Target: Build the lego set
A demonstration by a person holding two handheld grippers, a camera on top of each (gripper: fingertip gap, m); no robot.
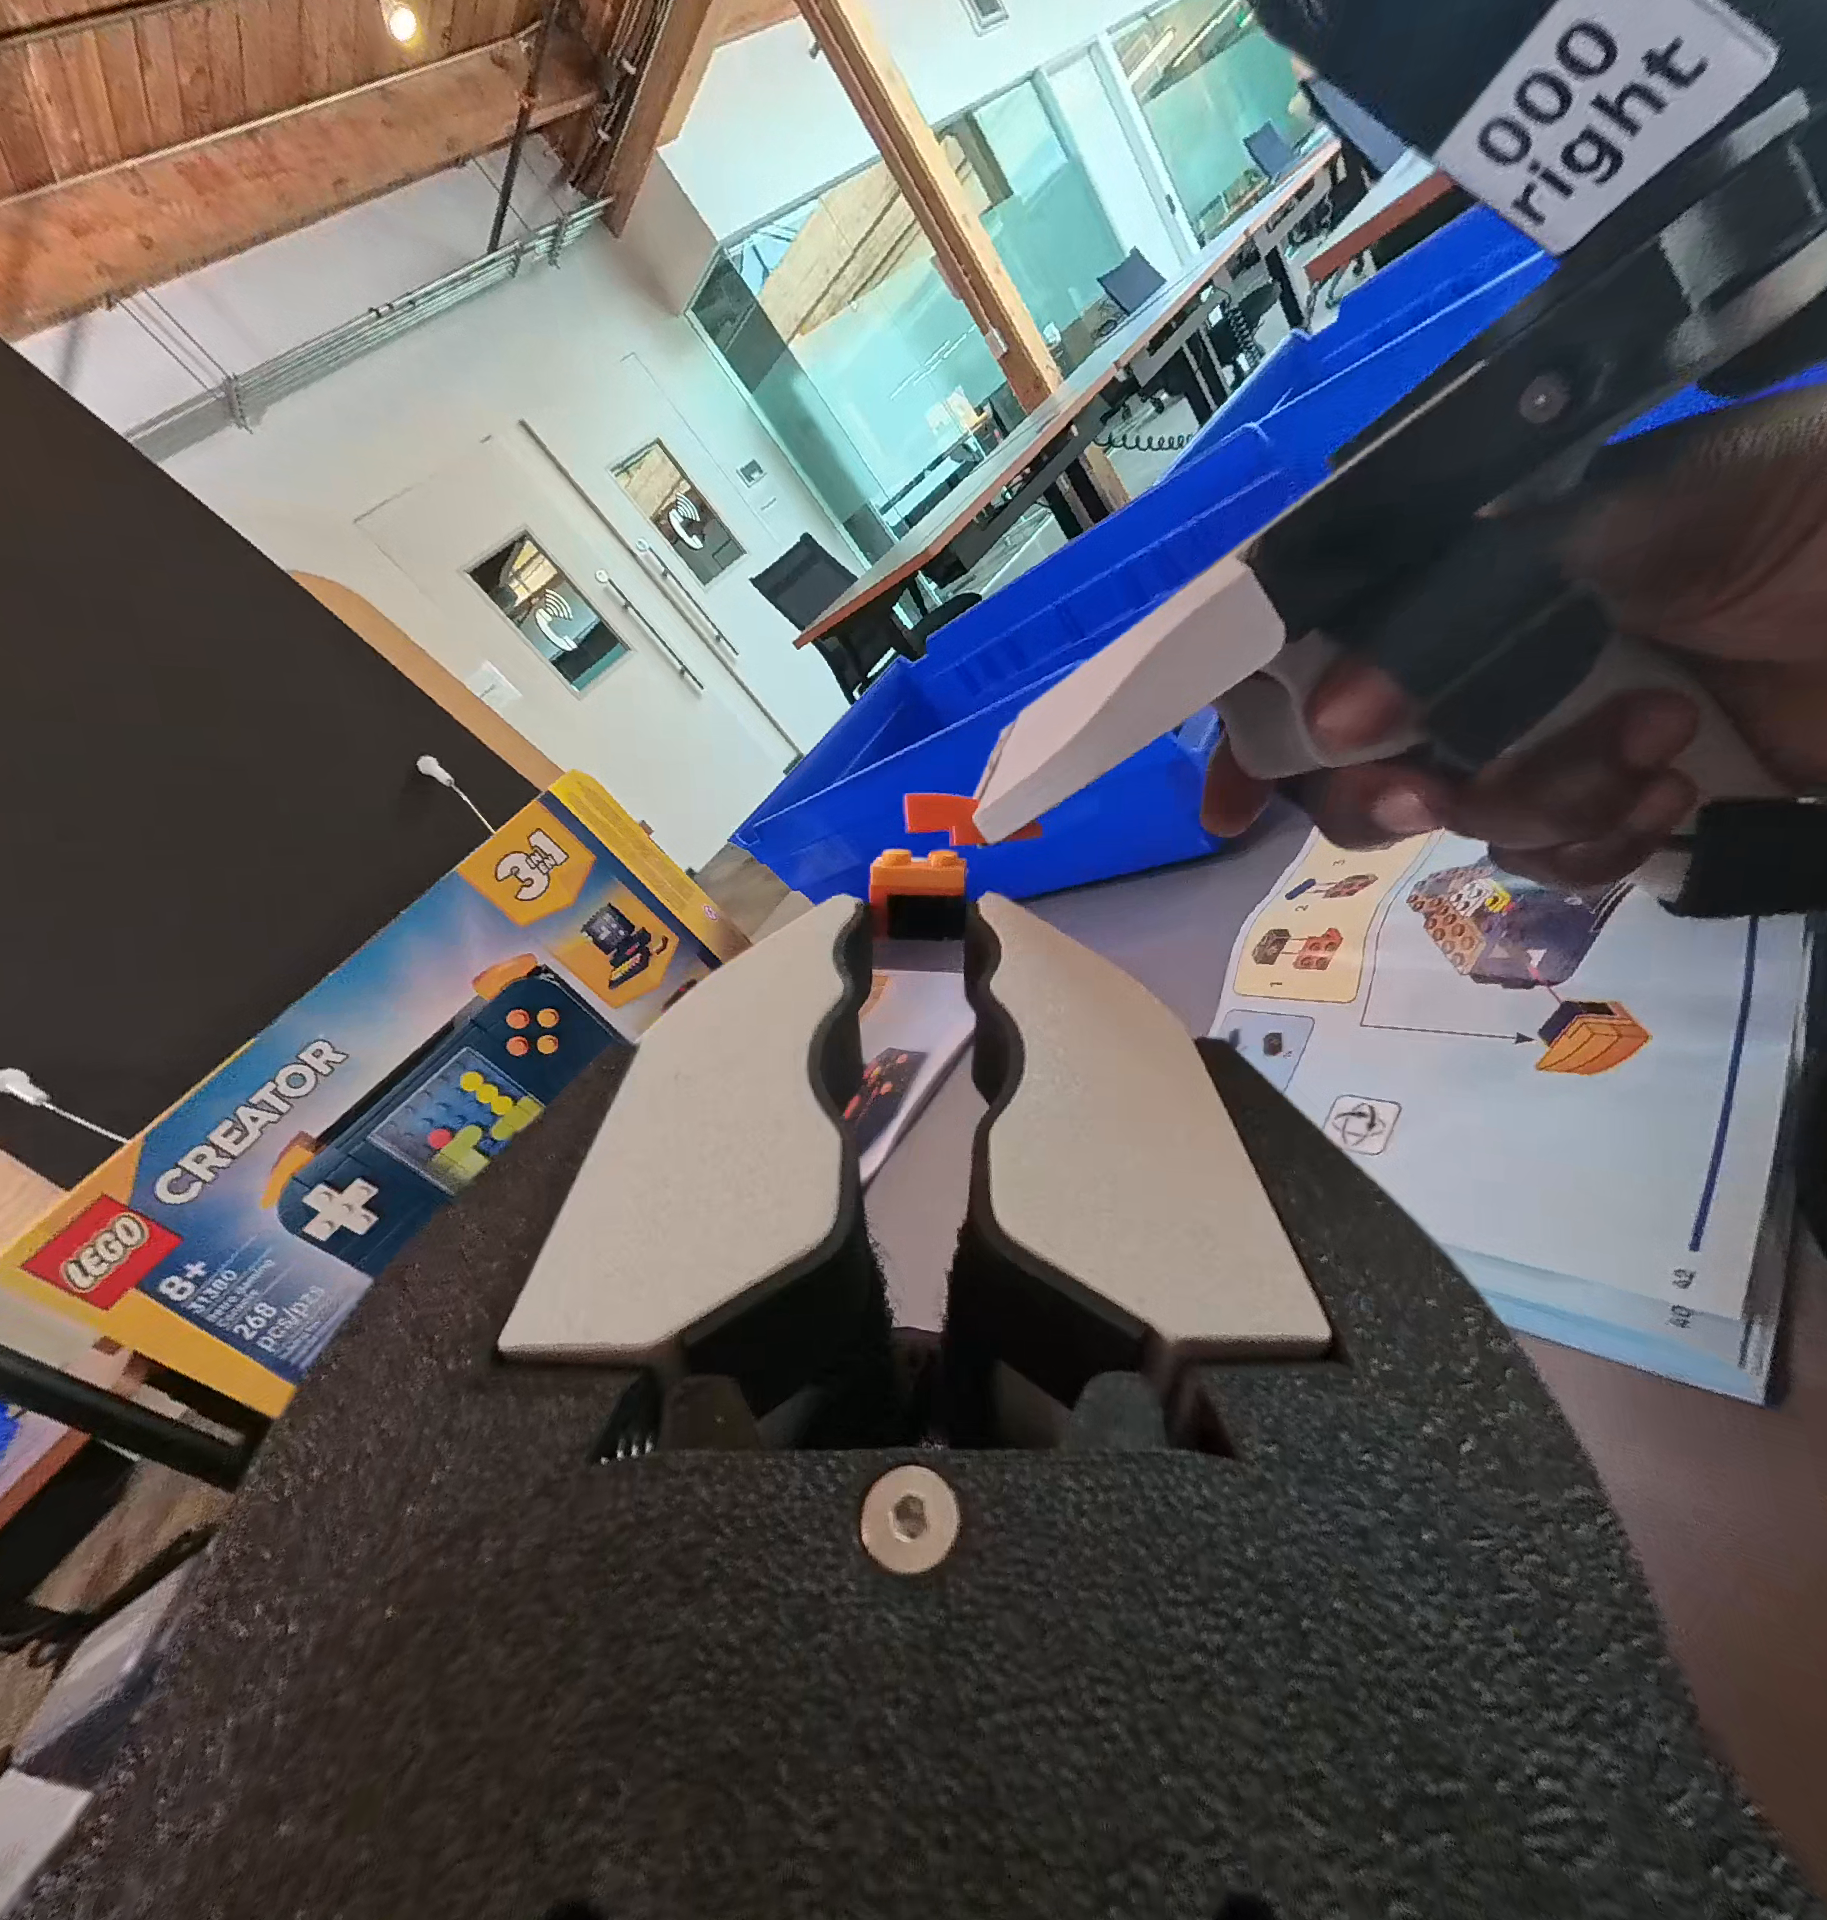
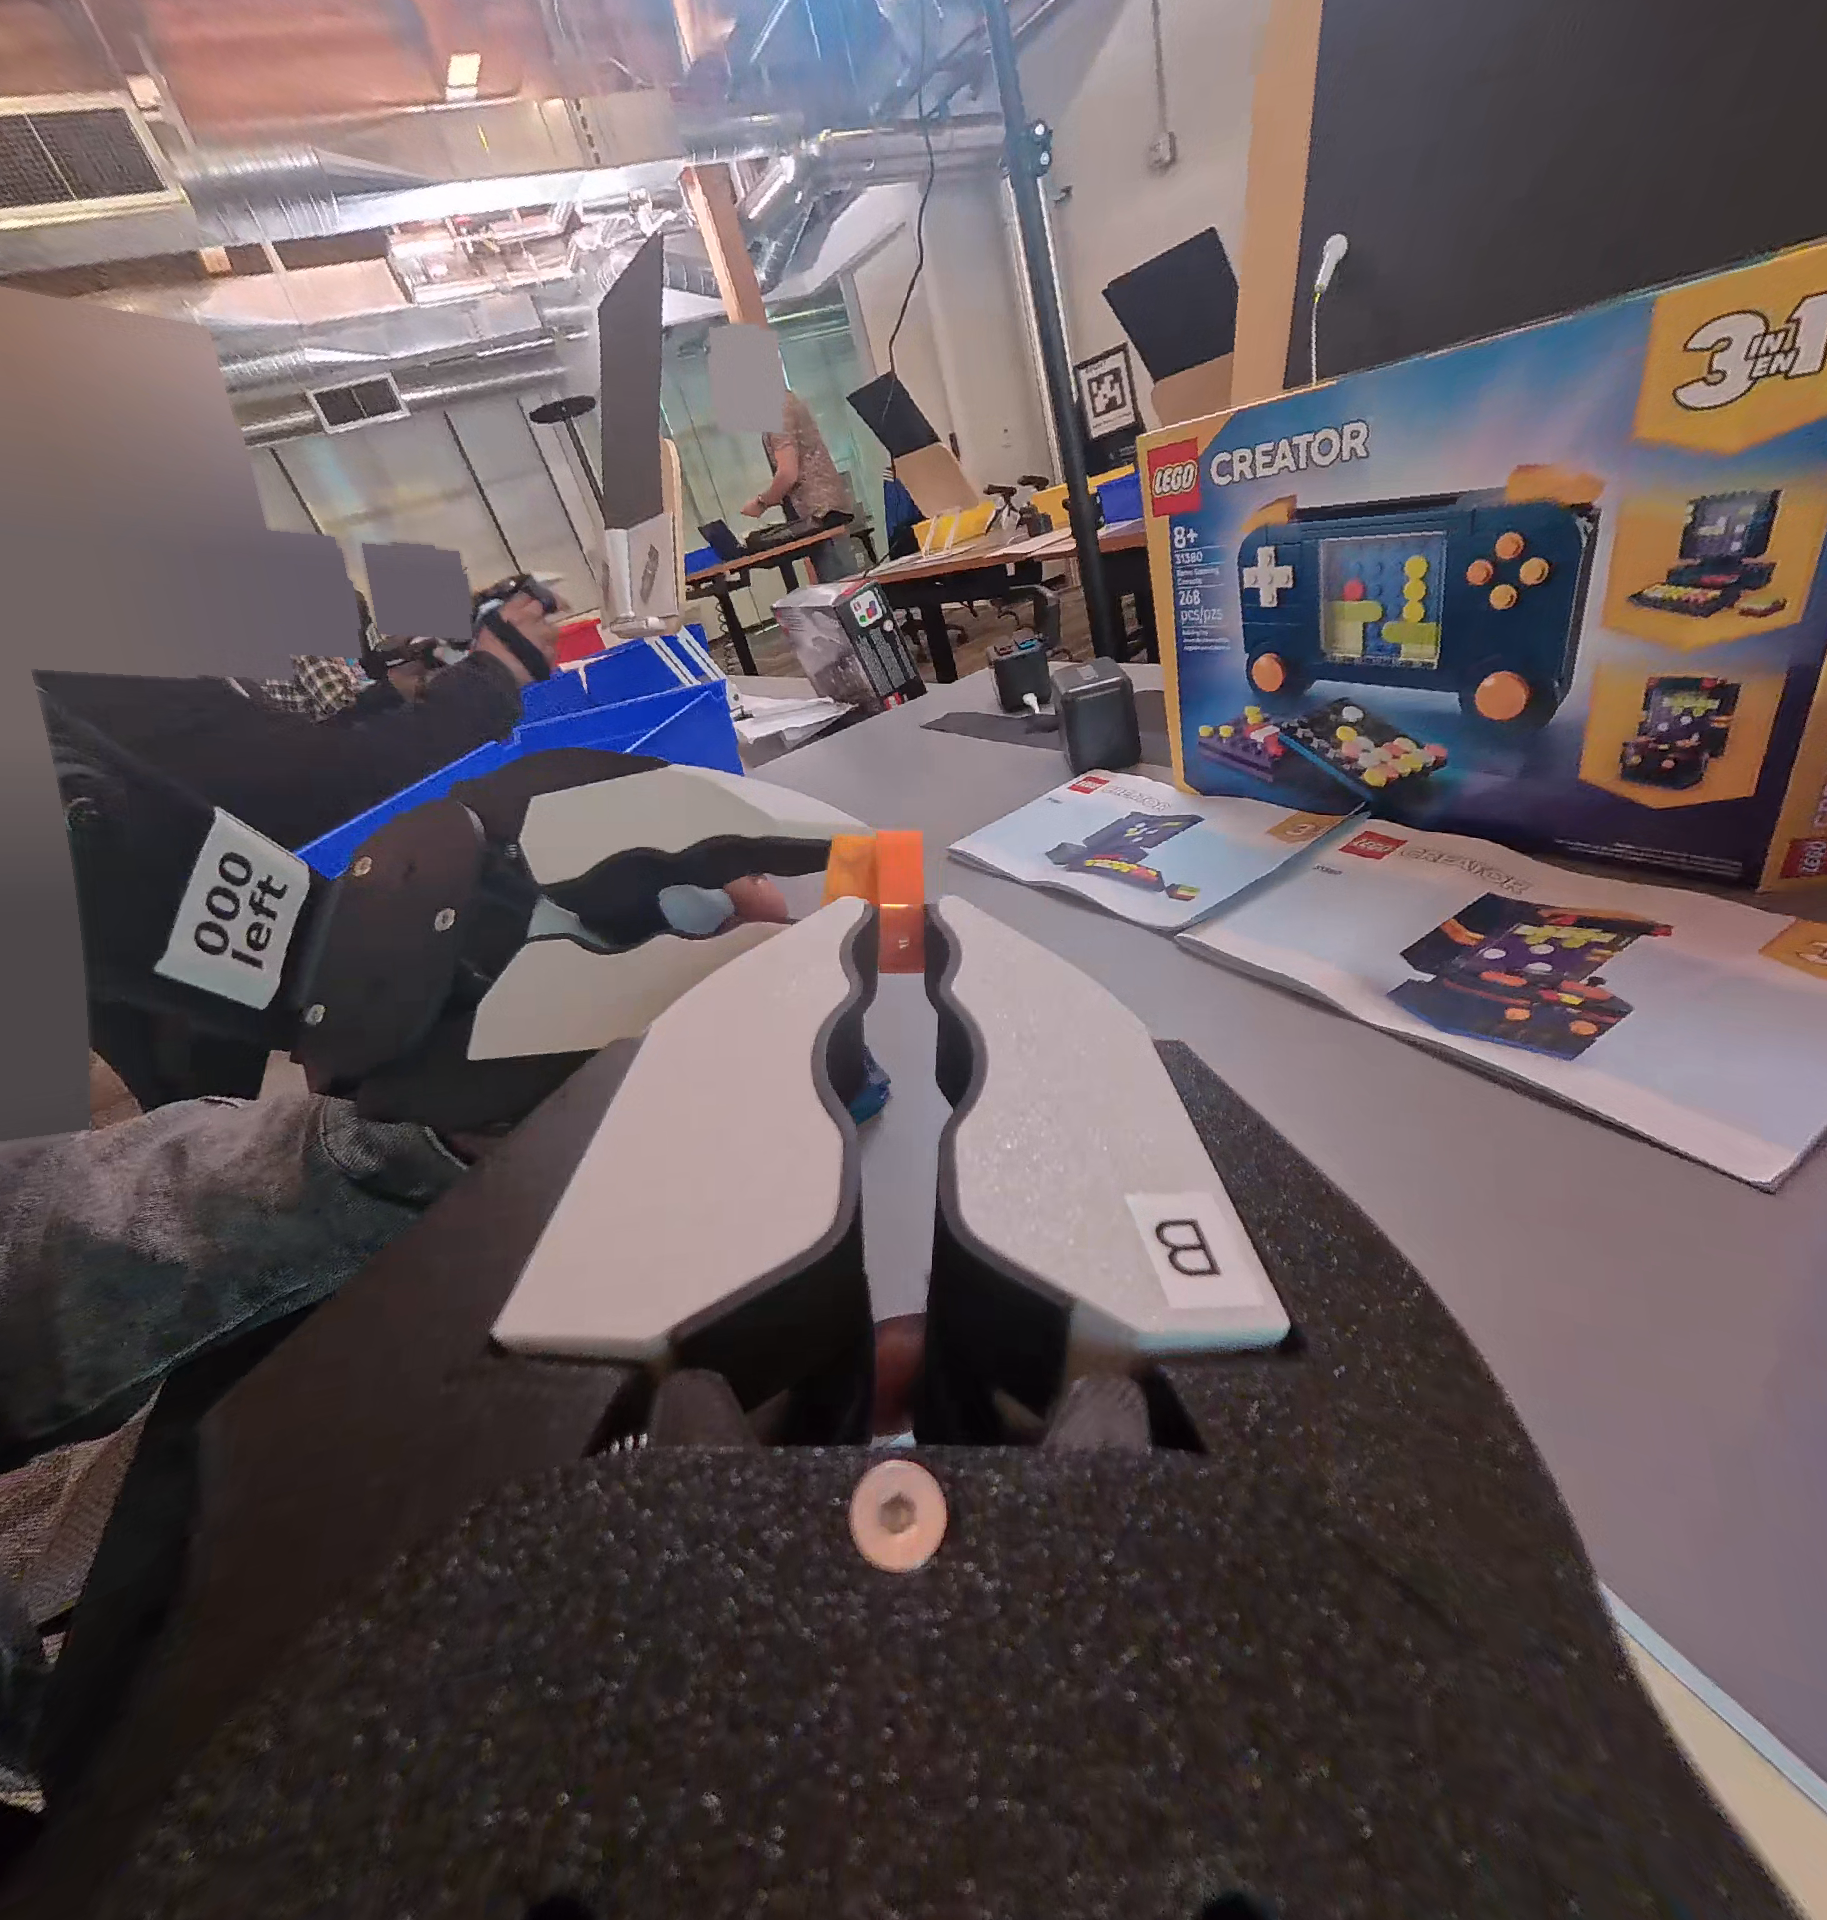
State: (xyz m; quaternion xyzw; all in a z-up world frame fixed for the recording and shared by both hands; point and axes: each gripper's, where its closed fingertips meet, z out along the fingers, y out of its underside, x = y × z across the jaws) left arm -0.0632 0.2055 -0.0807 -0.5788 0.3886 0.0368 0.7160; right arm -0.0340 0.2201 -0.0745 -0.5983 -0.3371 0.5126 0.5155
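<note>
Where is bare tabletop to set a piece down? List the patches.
Bare grey tabletop lies right of the right gripper, below the open instruction booklets. Another patch lies between blue plastic bins and dark charger blocks. Crowded by the toy box.

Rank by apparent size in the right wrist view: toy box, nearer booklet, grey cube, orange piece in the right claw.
1. Toy box
2. Nearer booklet
3. Grey cube, orange piece: too alike to rank; the piece sits much nearer the camera.

Box (image 2: 1511, 582) behind booklets (image 2: 1460, 966), bins (image 2: 618, 717) left
</note>
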